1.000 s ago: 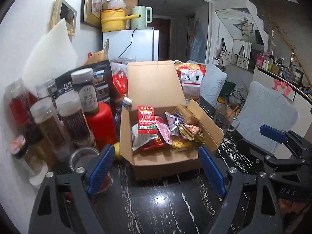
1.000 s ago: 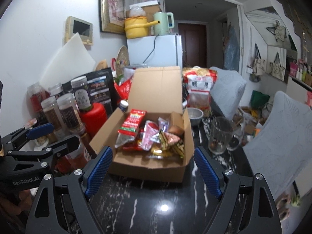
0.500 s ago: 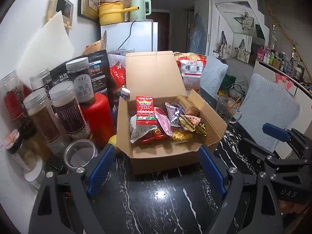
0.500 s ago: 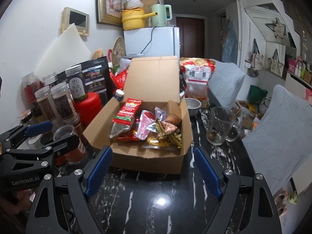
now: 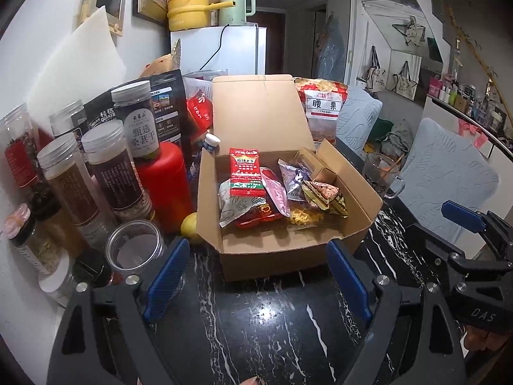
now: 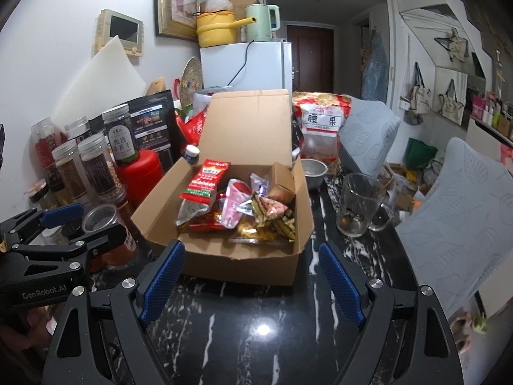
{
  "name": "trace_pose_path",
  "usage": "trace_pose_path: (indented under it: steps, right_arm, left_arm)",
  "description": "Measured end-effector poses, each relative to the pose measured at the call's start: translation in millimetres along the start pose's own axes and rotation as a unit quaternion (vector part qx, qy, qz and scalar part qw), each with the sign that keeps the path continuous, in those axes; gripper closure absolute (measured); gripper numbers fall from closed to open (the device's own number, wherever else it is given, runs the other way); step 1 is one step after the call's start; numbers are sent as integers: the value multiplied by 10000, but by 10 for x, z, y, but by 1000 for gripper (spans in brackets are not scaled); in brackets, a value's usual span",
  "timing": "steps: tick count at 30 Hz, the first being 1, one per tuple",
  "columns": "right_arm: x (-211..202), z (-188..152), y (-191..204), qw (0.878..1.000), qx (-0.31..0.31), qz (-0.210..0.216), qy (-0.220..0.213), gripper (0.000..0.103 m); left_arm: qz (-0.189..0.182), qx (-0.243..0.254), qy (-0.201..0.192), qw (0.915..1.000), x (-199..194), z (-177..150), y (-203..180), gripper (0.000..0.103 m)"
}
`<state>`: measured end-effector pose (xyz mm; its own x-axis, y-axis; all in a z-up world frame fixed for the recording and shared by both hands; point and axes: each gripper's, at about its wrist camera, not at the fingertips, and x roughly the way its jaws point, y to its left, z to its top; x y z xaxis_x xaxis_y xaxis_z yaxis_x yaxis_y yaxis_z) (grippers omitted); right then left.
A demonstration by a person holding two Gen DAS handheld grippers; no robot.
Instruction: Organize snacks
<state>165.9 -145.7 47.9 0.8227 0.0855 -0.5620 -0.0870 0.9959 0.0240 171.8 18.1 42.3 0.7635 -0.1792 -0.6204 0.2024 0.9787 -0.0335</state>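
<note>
An open cardboard box (image 5: 282,250) (image 6: 243,264) stands on the black marble table, lid flap upright behind it. Inside lie several snack packets: a red-and-green packet (image 5: 245,176) (image 6: 206,181), a pink one (image 5: 275,192), a silver-purple one (image 5: 293,178) and a green-gold one (image 5: 325,197). My left gripper (image 5: 256,276) is open just in front of the box, nothing between its blue pads. My right gripper (image 6: 251,279) is open too, facing the box's front wall. Each gripper also shows at the edge of the other's view: the right gripper (image 5: 471,231), the left gripper (image 6: 77,224).
Left of the box stand several lidded jars (image 5: 109,166), a red canister (image 5: 163,179), an open clear jar (image 5: 136,250) and a lemon (image 5: 190,223). A cashew bag (image 5: 322,109) stands behind, a glass mug (image 6: 359,205) and metal bowl (image 6: 312,168) to the right. Grey chairs (image 6: 461,208) flank the table.
Both views have tipped slightly downward, so the box and jars sit a little higher in frame. Both grippers stay open; nothing was picked up or moved.
</note>
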Motion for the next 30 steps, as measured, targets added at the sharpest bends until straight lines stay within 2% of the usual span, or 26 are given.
trace_pose_path:
  steps: [30]
  right_arm:
    - [59,-57,-1,9999,-7,-57,114,17]
  left_arm:
    - [85,94,140,9998,55,-22,-7,15]
